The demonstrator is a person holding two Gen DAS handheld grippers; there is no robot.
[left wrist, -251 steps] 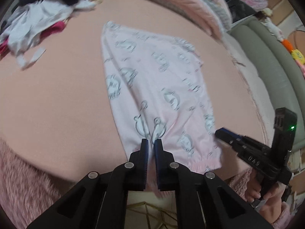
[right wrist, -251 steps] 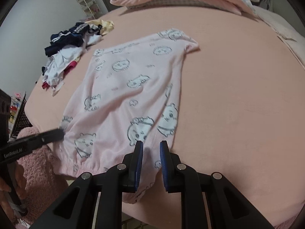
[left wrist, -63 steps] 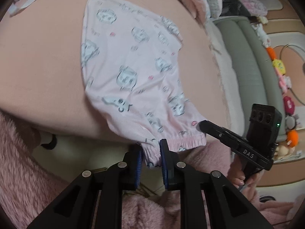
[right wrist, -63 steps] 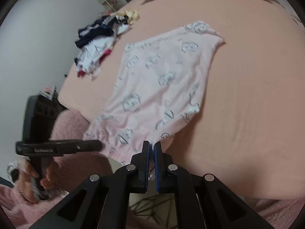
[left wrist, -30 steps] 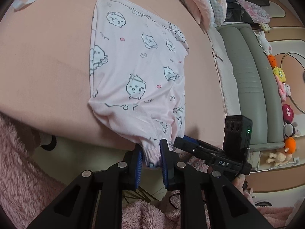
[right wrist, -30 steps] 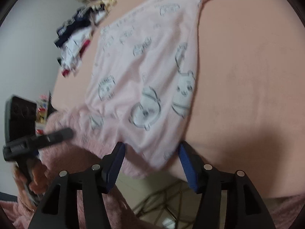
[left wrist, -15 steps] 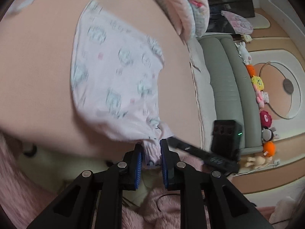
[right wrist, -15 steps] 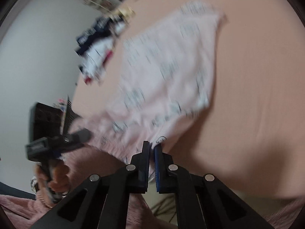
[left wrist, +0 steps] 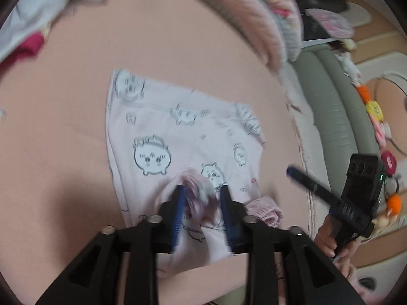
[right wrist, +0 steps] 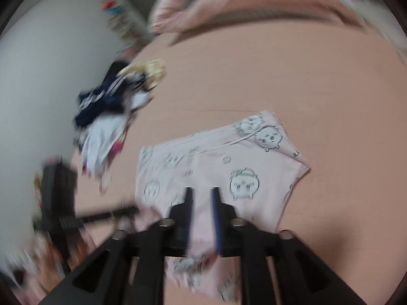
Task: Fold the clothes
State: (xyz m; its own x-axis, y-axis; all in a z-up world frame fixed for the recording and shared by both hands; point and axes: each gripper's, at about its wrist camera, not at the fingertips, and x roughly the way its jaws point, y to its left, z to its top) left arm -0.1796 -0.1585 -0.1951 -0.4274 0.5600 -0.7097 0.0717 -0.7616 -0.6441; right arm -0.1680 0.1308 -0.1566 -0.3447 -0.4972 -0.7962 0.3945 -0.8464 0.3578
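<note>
The pink printed pyjama garment [left wrist: 178,137] lies on the peach bed, its near end folded back over the rest; it also shows in the right wrist view [right wrist: 229,162]. My left gripper [left wrist: 202,190] is open just above the folded-over elastic hem, which bunches loose between the jaws. My right gripper [right wrist: 202,193] is open over the garment's near part and holds nothing. The right gripper also shows in the left wrist view [left wrist: 292,171], off the garment's right edge. The left gripper shows blurred in the right wrist view [right wrist: 132,211].
A heap of dark, white and red clothes [right wrist: 109,117] lies at the bed's far left. Pink pillows and bedding [right wrist: 254,2] lie along the head of the bed. A grey-green sofa [left wrist: 330,96] with toys stands to the right.
Both grippers carried the near hem forward over the garment and opened, letting it drop. The garment now lies folded shorter. Both views are motion-blurred.
</note>
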